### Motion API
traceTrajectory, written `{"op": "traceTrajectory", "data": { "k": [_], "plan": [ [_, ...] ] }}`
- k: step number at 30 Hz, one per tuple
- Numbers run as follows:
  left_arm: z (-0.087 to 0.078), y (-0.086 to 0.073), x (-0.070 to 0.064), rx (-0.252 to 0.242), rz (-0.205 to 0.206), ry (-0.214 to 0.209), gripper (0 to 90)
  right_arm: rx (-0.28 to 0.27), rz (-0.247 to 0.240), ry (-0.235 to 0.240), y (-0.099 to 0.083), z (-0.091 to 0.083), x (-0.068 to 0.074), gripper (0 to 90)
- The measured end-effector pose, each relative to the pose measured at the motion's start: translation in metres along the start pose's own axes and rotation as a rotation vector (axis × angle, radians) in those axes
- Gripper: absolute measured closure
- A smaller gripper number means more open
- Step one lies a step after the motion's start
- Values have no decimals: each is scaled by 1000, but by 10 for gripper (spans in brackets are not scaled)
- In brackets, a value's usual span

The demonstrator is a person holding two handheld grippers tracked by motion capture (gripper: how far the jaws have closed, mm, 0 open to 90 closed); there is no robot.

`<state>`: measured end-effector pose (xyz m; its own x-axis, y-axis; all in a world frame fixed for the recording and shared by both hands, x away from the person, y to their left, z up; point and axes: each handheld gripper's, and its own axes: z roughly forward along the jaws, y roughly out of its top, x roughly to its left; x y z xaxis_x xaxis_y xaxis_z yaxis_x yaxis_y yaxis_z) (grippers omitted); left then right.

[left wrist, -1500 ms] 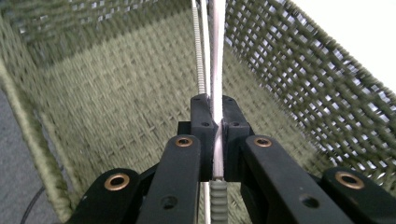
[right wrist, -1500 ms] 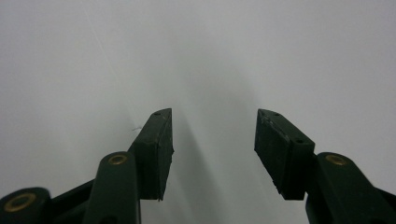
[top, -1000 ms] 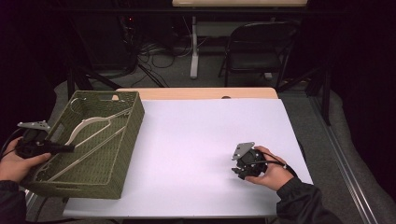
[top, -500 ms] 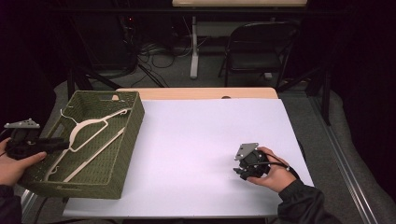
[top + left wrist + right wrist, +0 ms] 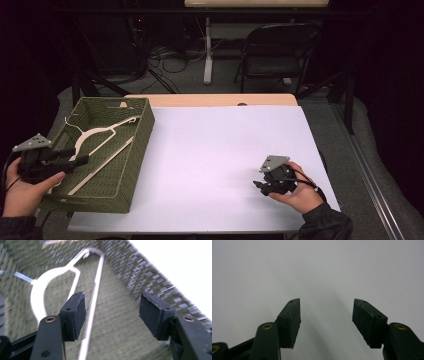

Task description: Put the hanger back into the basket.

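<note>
At the far left of the high view, the person's left hand point(image 5: 22, 192) comes up from the bottom corner, palm cupped under the left gripper point(image 5: 75, 161), which lies roughly level and points right over the near left rim of a green woven basket point(image 5: 135, 150). The basket sits on the left end of the white desk point(image 5: 220, 150), partly overhanging its edge. Inside it lies a pale hanger point(image 5: 100, 145), its metal hook toward the far left corner and its bar running diagonally along the floor. In the left gripper view the fingers point(image 5: 75, 315) are released, spread wide with nothing between them; the hanger point(image 5: 92, 305) lies below them, not touched, with the basket wall point(image 5: 140, 277) to the right.

Well apart, near the front right of the desk, the right hand point(image 5: 300, 192) rests on the surface with the right gripper point(image 5: 260, 186) pointing left. Its fingers point(image 5: 290, 322) are likewise released over bare desk point(image 5: 317, 270).
</note>
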<state>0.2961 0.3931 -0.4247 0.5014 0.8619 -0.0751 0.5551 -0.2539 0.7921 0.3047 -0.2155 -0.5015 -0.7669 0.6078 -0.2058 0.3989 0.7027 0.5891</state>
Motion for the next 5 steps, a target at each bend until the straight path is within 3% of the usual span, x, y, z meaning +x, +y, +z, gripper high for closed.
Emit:
{"op": "traceTrajectory", "data": {
  "k": [1,2,3,4,5],
  "plan": [
    [0,0,0,0,0,0,374,0,0,0,0,0,0,393],
    [-2,0,-8,-22,9,-2,372,-67,39,-2,-7,-1,0,393],
    [-3,0,-16,-43,18,-5,372,-67,39,-2,-7,-1,0,393],
    [-4,1,-32,-65,39,-22,370,-64,92,-7,-12,-8,0,393],
    [-4,1,-32,-65,39,-22,367,-64,92,-7,-12,-8,0,393]
  ]
}}
